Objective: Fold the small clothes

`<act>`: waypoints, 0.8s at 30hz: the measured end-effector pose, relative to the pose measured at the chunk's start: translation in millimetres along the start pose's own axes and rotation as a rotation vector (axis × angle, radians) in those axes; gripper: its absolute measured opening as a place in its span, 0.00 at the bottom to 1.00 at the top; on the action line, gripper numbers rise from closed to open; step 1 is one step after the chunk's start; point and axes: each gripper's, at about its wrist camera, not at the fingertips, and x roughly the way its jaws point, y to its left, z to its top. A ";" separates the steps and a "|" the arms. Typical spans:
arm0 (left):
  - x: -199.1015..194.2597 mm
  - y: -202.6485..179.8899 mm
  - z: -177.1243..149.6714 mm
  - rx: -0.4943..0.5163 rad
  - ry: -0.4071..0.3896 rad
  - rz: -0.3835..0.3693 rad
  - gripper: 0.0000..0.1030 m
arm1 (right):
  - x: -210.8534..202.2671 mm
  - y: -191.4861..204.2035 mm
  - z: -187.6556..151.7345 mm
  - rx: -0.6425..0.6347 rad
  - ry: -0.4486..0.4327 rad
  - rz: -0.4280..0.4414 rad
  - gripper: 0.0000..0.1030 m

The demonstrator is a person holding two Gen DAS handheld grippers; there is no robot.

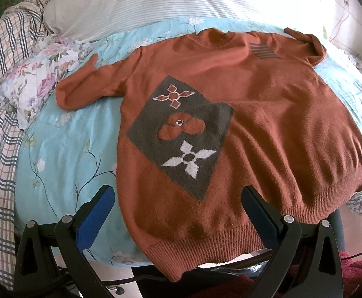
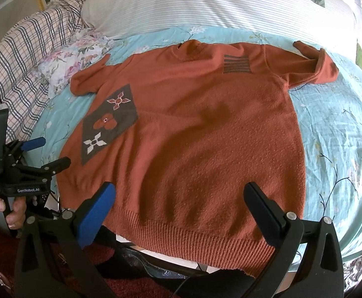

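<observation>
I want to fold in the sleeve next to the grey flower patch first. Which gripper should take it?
Left, probably. The left gripper hangs open over the patch side of the sweater, nearer that sleeve. The right gripper is open over the hem's middle, farther away.

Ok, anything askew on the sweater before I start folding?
Mostly flat, but the sweater has its right sleeve doubled back on itself, and its hem hangs over the bed edge. Both grippers are open, holding nothing.
</observation>
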 end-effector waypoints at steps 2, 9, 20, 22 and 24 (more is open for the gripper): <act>-0.3 -0.4 0.1 0.005 -0.010 0.005 0.99 | 0.0 0.0 0.2 0.004 -0.001 0.003 1.00; -1.7 -2.2 0.0 -0.003 -0.005 -0.017 0.99 | -0.1 0.0 -0.4 0.015 -0.009 0.018 1.00; -0.2 -3.9 3.7 0.017 -0.014 0.001 0.99 | 5.2 -6.4 4.5 0.038 0.004 0.021 1.00; 1.4 -3.3 5.0 0.012 -0.014 -0.003 0.99 | 7.9 -11.8 7.7 0.053 -0.004 0.031 1.00; 3.1 -2.6 6.3 0.007 -0.019 -0.011 0.99 | 10.0 -17.6 11.5 0.071 -0.019 0.036 1.00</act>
